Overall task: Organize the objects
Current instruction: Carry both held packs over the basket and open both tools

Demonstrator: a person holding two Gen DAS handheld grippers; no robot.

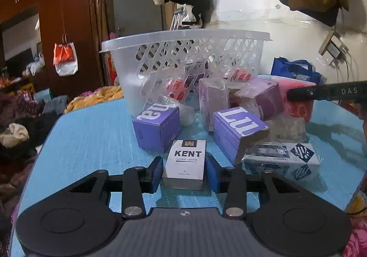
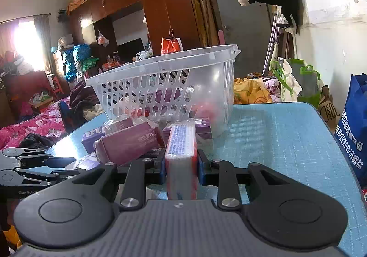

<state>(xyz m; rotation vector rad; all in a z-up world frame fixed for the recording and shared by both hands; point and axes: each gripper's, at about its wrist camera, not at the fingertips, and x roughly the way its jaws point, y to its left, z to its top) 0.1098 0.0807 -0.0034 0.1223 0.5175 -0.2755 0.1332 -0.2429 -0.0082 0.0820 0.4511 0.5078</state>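
Note:
A clear plastic basket (image 1: pixel 183 38) stands at the far side of the blue table (image 1: pixel 91 133), with red and purple packs inside; it also shows in the right wrist view (image 2: pixel 165 66). Several boxes lie in front of it: two purple boxes (image 1: pixel 158 128) (image 1: pixel 238 130), a blue-patterned carton (image 1: pixel 282 160) and wrapped packs. My left gripper (image 1: pixel 185 172) is open with a white KENT pack (image 1: pixel 185 162) between its blue pads, with small gaps on both sides. My right gripper (image 2: pixel 181 165) is shut on a pink wrapped box (image 2: pixel 181 158).
A maroon box (image 2: pixel 128 144) lies left of the pink box. A blue shopping bag (image 2: pixel 353 133) hangs at the table's right edge. The left gripper's body (image 2: pixel 34 172) shows at the left of the right wrist view. A bed with clothes and a brown wardrobe lie beyond.

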